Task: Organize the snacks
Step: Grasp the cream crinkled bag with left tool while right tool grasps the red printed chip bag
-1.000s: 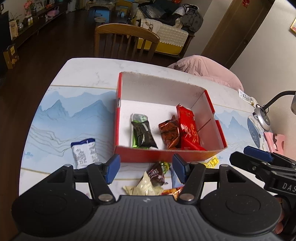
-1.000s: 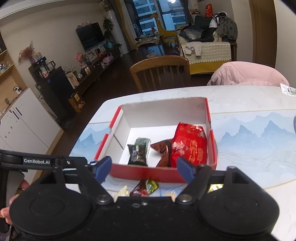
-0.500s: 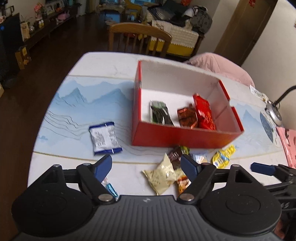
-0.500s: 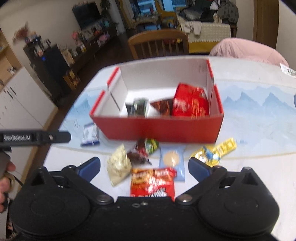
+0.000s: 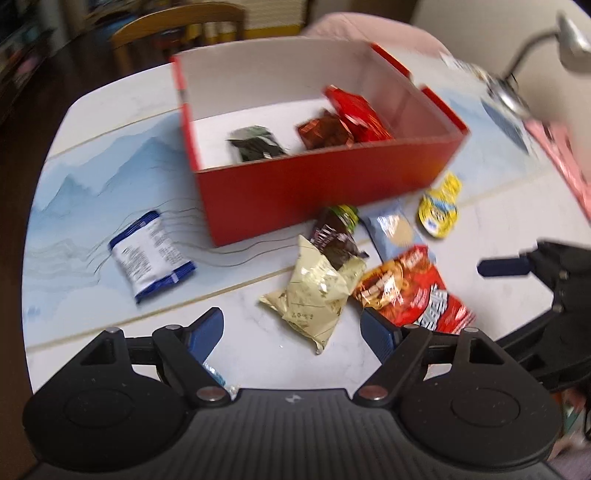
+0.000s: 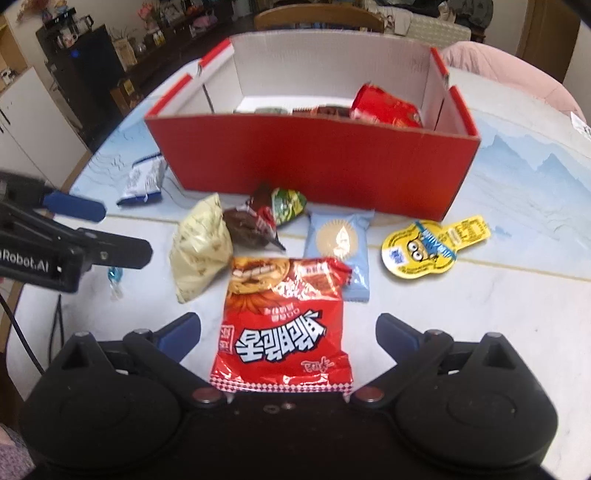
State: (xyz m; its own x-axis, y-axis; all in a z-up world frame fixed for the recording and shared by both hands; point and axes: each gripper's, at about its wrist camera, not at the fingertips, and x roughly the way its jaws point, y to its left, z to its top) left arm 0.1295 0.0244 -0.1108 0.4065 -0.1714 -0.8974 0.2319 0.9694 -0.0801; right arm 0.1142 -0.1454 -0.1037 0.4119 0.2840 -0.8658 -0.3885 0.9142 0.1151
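A red box (image 5: pixel 325 184) (image 6: pixel 314 158) holds a dark green packet (image 5: pixel 255 144), a brown packet (image 5: pixel 323 131) and a red packet (image 5: pixel 358 114). In front of it lie a cream bag (image 5: pixel 314 291) (image 6: pixel 201 243), a dark packet (image 5: pixel 334 236) (image 6: pixel 258 218), a light blue packet (image 6: pixel 341 247), a yellow pouch (image 6: pixel 424 247) and a red snack bag (image 6: pixel 288 325) (image 5: pixel 410 288). A blue-and-white packet (image 5: pixel 151 254) lies left of the box. My left gripper (image 5: pixel 293 330) is open above the table near the cream bag. My right gripper (image 6: pixel 288 330) is open with the red snack bag between its fingers.
A small blue wrapped candy (image 6: pixel 115 277) lies at the left near the table's front edge. A wooden chair (image 5: pixel 177 29) stands behind the table. A desk lamp (image 5: pixel 535 55) and a pink item (image 5: pixel 561 155) are at the right.
Both grippers have pulled back and dropped lower toward the snacks in front of the box. The right gripper now straddles the red snack bag.
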